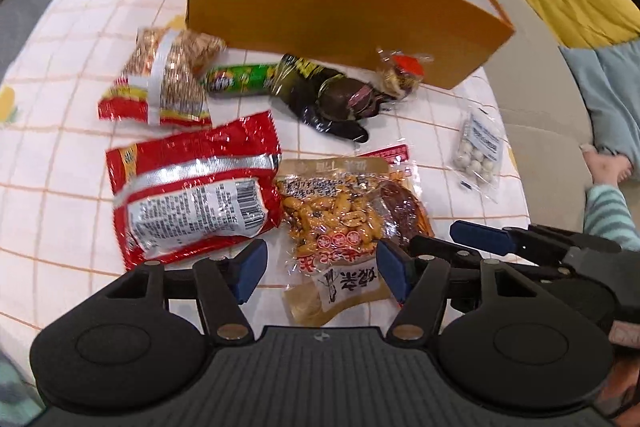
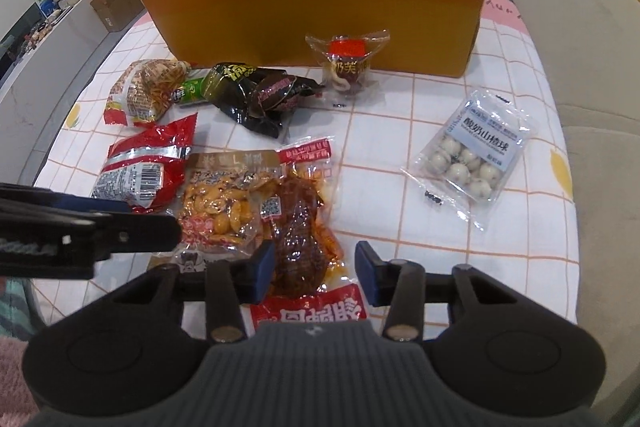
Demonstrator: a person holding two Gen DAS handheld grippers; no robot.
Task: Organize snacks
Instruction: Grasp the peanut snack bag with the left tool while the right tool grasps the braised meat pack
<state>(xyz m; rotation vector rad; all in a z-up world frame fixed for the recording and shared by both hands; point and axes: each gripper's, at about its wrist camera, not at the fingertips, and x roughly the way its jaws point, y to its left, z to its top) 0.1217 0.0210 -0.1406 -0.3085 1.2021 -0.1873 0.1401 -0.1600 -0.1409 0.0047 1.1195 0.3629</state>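
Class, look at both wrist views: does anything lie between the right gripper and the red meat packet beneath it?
Nothing visible does. The right gripper hangs open straight over the red meat packet, whose left edge lies under the peanut packet.

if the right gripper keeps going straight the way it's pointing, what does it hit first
Most likely the clear packet of dark reddish meat, which lies between the open jaws of the right gripper, just ahead of them. How far above it the tips are is unclear.
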